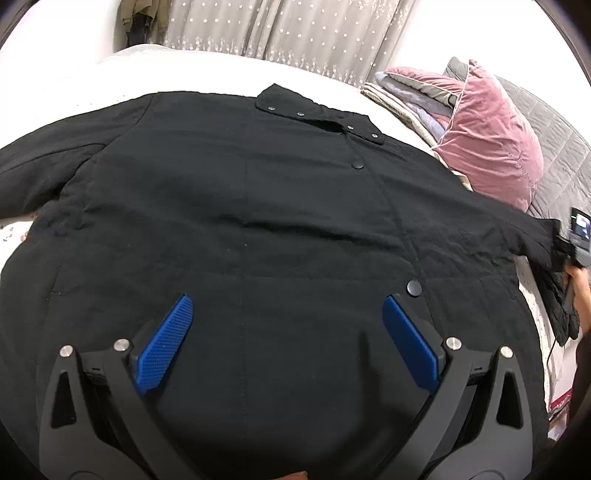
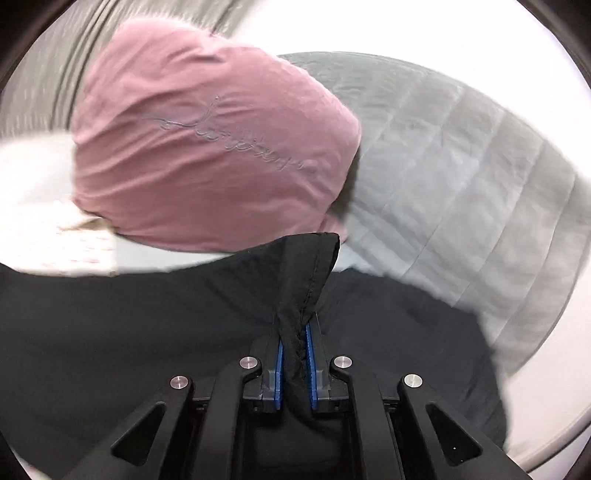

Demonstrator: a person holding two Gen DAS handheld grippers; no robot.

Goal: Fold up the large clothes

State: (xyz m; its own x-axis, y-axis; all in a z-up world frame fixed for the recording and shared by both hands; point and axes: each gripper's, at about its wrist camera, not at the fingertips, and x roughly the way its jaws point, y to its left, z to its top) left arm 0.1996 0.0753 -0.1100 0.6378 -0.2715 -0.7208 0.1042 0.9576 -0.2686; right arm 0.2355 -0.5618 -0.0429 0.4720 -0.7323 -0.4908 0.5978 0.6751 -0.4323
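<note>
A large black jacket [image 1: 240, 206] with snap buttons lies spread flat on a white bed [image 1: 207, 74], collar at the far side. My left gripper [image 1: 288, 306] is open and empty, hovering over the jacket's lower middle, blue pads wide apart. My right gripper [image 2: 294, 332] is shut on the end of the jacket's sleeve [image 2: 306, 266], which stands up between the blue pads. In the left wrist view the right gripper [image 1: 570, 254] shows at the far right edge, holding that sleeve [image 1: 532, 236] stretched out sideways.
A pink velvet pillow [image 1: 491, 140] leans on a grey quilted headboard [image 1: 561, 147] at the right, also close ahead in the right wrist view [image 2: 207, 147]. Folded blankets [image 1: 413, 99] lie beside it. Patterned curtains [image 1: 295, 29] hang behind the bed.
</note>
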